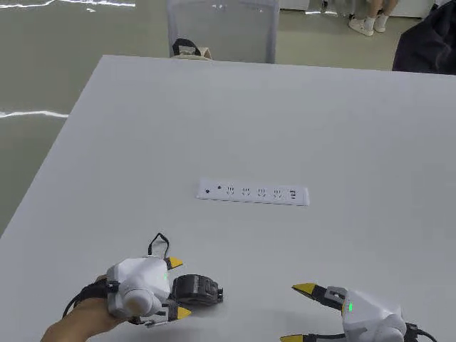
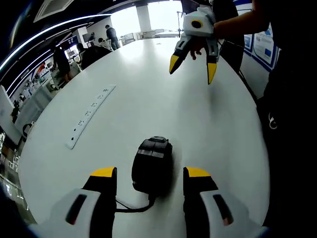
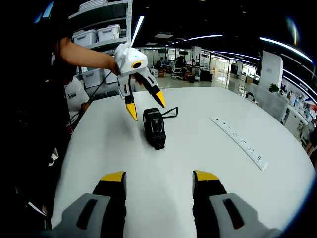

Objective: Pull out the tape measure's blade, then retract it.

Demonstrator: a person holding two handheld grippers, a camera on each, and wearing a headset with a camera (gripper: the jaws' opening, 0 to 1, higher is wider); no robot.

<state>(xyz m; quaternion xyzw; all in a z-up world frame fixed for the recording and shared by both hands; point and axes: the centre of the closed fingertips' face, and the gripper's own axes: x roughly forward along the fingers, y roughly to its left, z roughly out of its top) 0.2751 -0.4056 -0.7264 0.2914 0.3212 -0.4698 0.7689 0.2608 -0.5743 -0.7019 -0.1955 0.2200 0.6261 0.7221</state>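
At lower left of the head view, a black tape measure [image 1: 198,288] is straddled by the left gripper [image 1: 179,287], jaws spread wide. The right gripper [image 1: 299,313] is held wide open at lower right.

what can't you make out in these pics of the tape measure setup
1. The blade hook: in the head view the left gripper covers part of the tape measure; in the right gripper view it is too small to tell.
2. The right gripper: in the head view the bottom edge cuts off its body.
3. The power strip markings: in the head view they are too small to read.
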